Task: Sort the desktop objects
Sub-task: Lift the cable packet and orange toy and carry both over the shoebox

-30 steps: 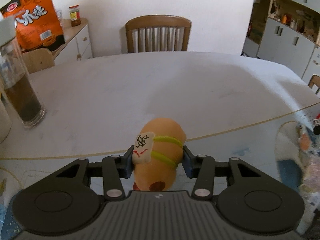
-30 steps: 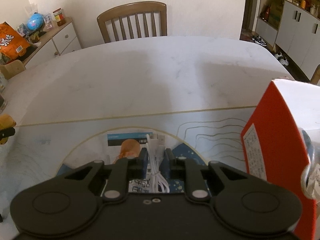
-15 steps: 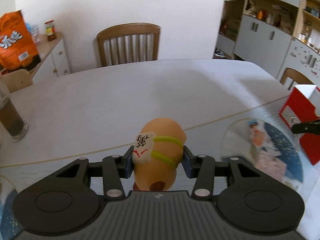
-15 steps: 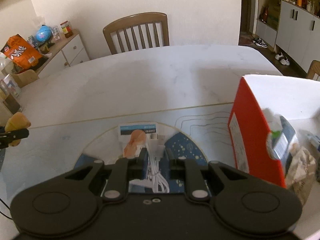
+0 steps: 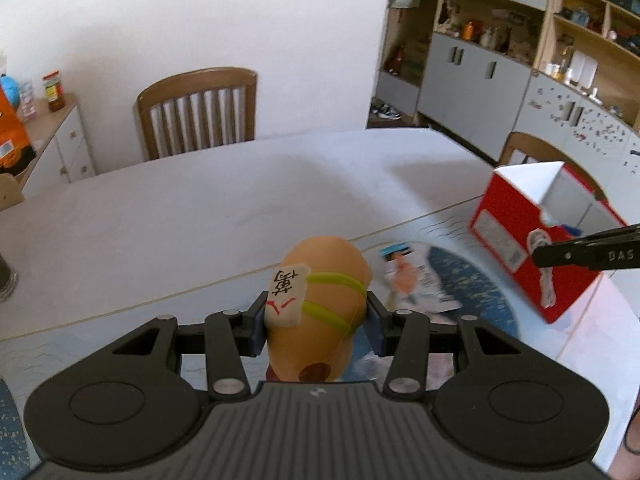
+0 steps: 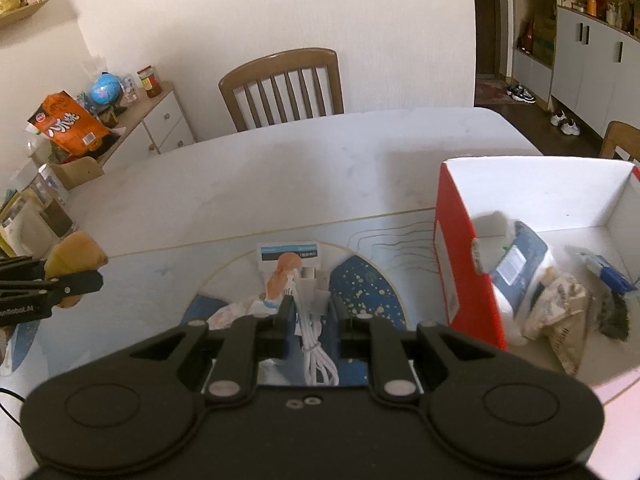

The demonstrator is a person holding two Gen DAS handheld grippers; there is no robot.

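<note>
While the sort looked partly done, the left wrist view showed the left gripper [image 5: 316, 320] clamped on an orange toy [image 5: 320, 300] w/ yellow-green bands and a white tile tag, lifted clear of the counter [image 5: 200, 220]. Gripper pointed forward and down, toward the far chair [image 5: 198, 112]. At right stood the red box [image 5: 532, 240], open top, w/ the right gripper's finger [image 5: 584, 254] crossing in front of it. A printed packet [image 5: 412, 280] lay on the blue mat [image 5: 472, 280] between toy and box, not yet sorted.

As seen from the right wrist view, the right gripper [image 6: 310, 314] was squeezed tight on a coiled white cable [image 6: 316, 344], held above the mat, angled down, box just to its right. Inside the box: a blue-and-white pack [image 6: 520, 268], a crumpled bag [image 6: 560, 312], other bits too blurred to name. So some items were already in; cable, toy and packet seemed left. Toy and left gripper showed at the left edge, well apart from the box.
</note>
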